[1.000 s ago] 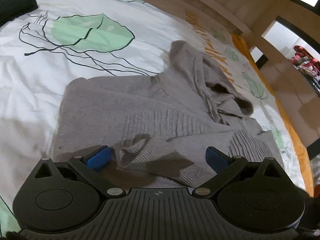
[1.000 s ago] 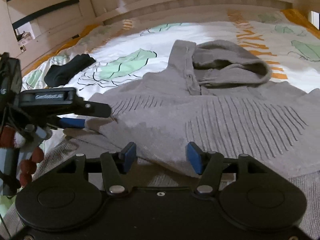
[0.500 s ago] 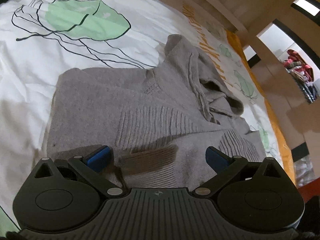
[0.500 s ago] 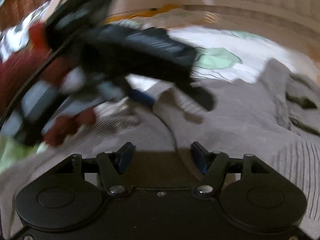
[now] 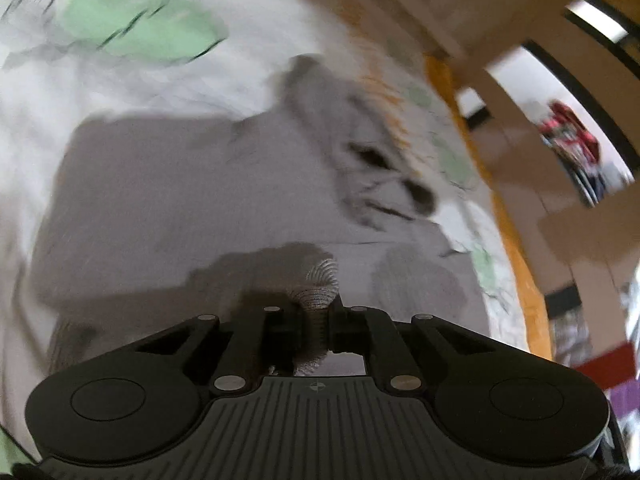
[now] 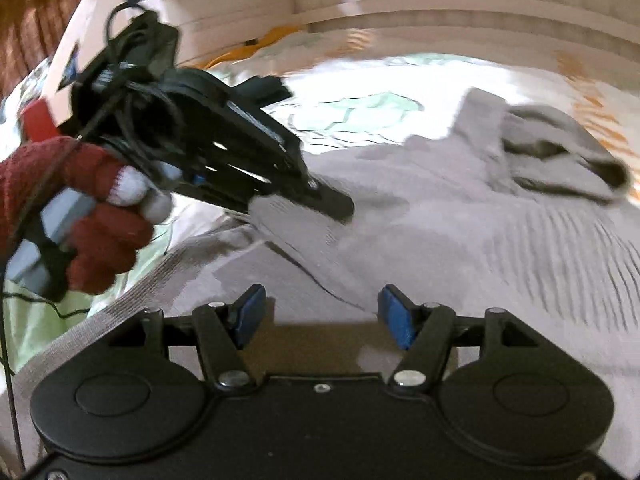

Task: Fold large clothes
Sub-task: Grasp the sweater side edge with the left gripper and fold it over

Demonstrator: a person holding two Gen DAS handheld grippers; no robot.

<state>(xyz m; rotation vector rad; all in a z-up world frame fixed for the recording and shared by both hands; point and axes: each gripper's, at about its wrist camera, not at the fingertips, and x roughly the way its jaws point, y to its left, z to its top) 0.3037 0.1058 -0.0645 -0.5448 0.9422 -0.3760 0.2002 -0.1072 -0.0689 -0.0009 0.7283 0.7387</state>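
White bedding (image 5: pixel 132 92) with green prints carries the grey hooded sweater (image 5: pixel 192 200), spread flat. Left gripper (image 5: pixel 316 320) jaws are clamped on a ribbed sweater cuff (image 5: pixel 318 288); right gripper (image 6: pixel 322 316) jaws stand apart above the sweater's lower part, holding nothing.

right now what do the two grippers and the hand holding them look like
Both are black plastic tools with round ribbed bases and linkage fingers. The right gripper has blue pads. The left gripper trails thin black cables and has a grey handle, held by a hand in a dark red knit glove with white fingertips.
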